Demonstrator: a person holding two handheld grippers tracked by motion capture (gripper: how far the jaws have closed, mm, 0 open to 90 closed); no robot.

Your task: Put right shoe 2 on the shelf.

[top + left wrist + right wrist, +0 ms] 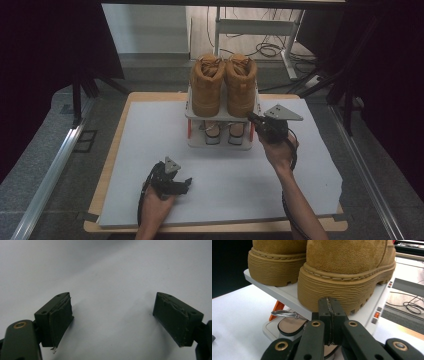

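Two tan boots sit side by side on the top shelf of a small white rack (pixel 192 116) at 12 o'clock on the white surface (pixel 150 150). The right boot (pixel 241 85) and left boot (pixel 207 85) both look squared up, heels toward the person. A pair of sandals (pixel 223 132) lies on the lower shelf. Right gripper (pixel 256 120) at the rack's 3 o'clock edge, jaws fully closed with nothing between them, tips right at the right boot's heel sole (pixel 342 290); looks like nudging it into line, though contact is hard to confirm. Left gripper (pixel 187 182) rests at 7 o'clock on the surface, jaws wide open and empty. Judging by this, the shelving is mostly done; only final straightening and pulling back remain.
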